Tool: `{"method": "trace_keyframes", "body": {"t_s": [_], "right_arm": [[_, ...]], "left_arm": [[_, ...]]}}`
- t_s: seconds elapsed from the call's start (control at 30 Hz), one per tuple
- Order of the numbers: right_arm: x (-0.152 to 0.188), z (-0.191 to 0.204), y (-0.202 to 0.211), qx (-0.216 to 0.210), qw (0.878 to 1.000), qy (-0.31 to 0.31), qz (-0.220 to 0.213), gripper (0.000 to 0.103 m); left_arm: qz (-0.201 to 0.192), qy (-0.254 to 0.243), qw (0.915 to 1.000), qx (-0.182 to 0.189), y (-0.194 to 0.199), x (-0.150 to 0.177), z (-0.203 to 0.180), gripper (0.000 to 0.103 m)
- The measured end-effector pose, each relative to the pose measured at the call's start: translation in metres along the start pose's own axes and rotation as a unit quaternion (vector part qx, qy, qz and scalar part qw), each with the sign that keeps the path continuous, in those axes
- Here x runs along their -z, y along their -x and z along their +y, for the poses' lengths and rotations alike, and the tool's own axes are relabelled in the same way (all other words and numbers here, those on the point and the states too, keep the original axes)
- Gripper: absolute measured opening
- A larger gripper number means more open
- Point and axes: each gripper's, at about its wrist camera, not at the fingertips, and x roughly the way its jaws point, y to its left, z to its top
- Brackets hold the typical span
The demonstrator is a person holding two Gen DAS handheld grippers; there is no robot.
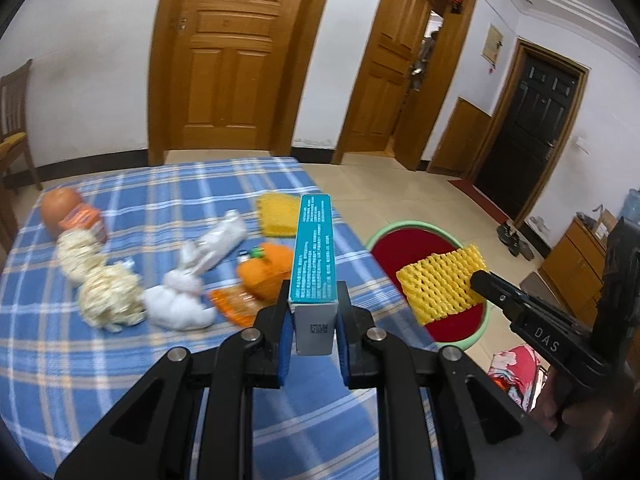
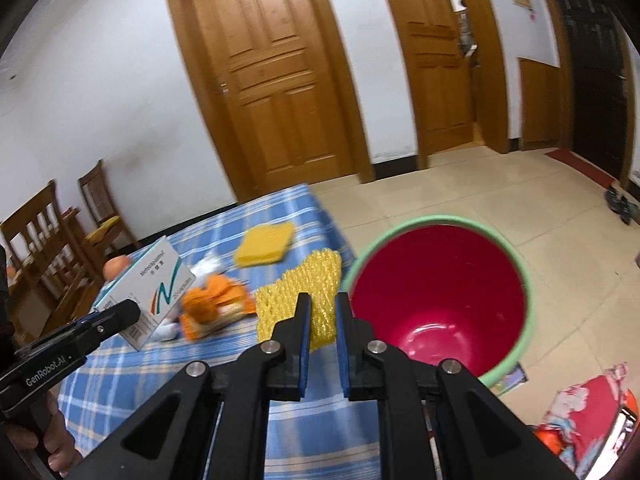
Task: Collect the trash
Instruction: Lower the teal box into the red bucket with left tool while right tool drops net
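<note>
My left gripper [image 1: 313, 312] is shut on a teal and white medicine box [image 1: 314, 256], held on edge above the blue plaid table [image 1: 120, 360]. From the right wrist view the same box [image 2: 154, 280] shows at the left in the left gripper [image 2: 132, 312]. My right gripper [image 2: 322, 320] is shut on a yellow foam net [image 2: 304, 292], right beside the rim of the red bucket [image 2: 436, 292]. The left wrist view shows that net [image 1: 444, 284] hanging over the red bucket [image 1: 404, 248], held by the right gripper [image 1: 478, 278].
On the table lie a second yellow foam piece [image 1: 278, 214], orange wrappers [image 1: 266, 268], crumpled white tissue and plastic [image 1: 188, 284], cream foam nets [image 1: 100, 280] and an orange-capped jar [image 1: 72, 212]. Wooden chairs [image 2: 44, 248] stand at the left. The bucket stands on the tiled floor [image 2: 480, 184].
</note>
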Motion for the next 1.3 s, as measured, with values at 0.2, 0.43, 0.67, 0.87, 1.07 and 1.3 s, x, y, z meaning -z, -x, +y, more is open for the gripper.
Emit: {"method": "trace_keyframes", "body": {"t_s": [0.2,0.43,0.67,0.87,1.07,1.3], "right_arm": [[0.001,-0.04,-0.004,0.032,0.999,-0.034,0.001,0.014],[0.008,-0.076,-0.016,0.065,0.996,-0.065,0.014,0.014],[0.014,-0.107,-0.03,0.088,0.991,-0.096,0.035,0.017],[0.018,-0.121,-0.035,0.089,0.988,-0.118,0.039,0.034],[0.021,-0.131,-0.03,0.091,0.987,-0.128,0.037,0.034],[0.023,-0.135,-0.02,0.09,0.986,-0.137,0.031,0.034]], "left_arm": [[0.018,-0.022,0.9993,0.024,-0.031,-0.008,-0.033,0.018],[0.04,-0.044,0.9974,0.04,-0.061,-0.01,-0.064,0.018],[0.063,-0.057,0.9952,0.048,-0.091,-0.007,-0.084,0.018],[0.082,-0.064,0.9933,0.049,-0.111,-0.003,-0.096,0.018],[0.093,-0.071,0.9917,0.053,-0.127,0.0,-0.105,0.018],[0.108,-0.081,0.9893,0.055,-0.137,0.005,-0.116,0.025]]}}
